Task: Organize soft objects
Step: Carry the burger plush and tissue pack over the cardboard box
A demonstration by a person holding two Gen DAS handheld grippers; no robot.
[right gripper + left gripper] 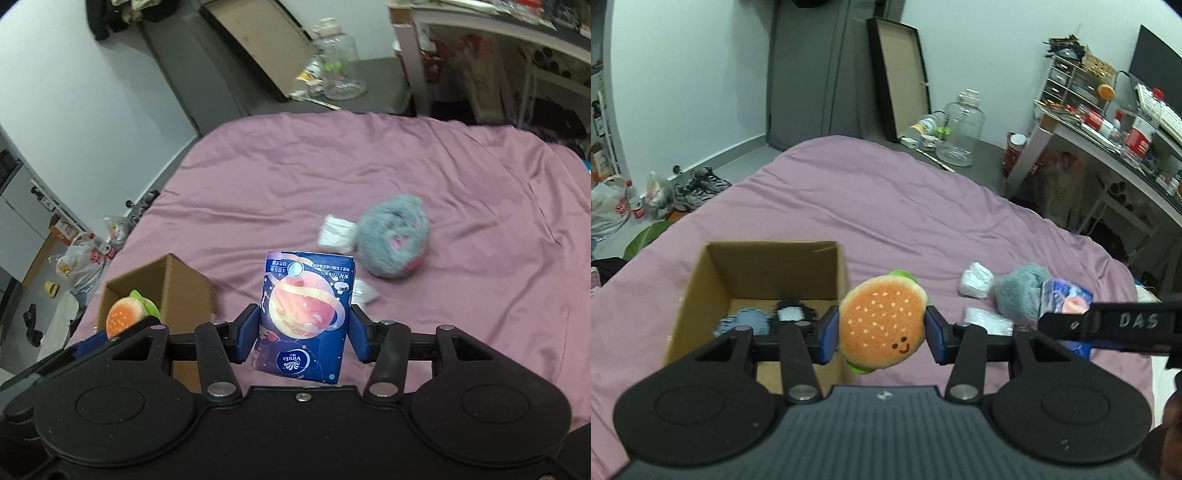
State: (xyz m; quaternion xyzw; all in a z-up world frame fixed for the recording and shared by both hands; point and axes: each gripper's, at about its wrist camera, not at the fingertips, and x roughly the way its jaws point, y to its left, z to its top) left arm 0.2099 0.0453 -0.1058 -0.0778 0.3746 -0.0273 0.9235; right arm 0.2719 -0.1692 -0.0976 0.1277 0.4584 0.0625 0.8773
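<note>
Left gripper (882, 328): clenched on hamburger plush (882, 325), blue pads pressing both sides. Plush held clear of bed, just right of cardboard box (768, 266); sesame bun face toward camera, smile at lower right, lettuce edges at top and bottom.

Right gripper (303, 328): grasping Vinda tissue pack (304, 314). Pack upright between pads, long axis running away from camera, logo end nearest camera.

Box on pink bed sheet (886, 221), open top, fuzzy items inside. Grey plush (393, 240) and white packet (336, 230) beyond pack, on sheet.
</note>
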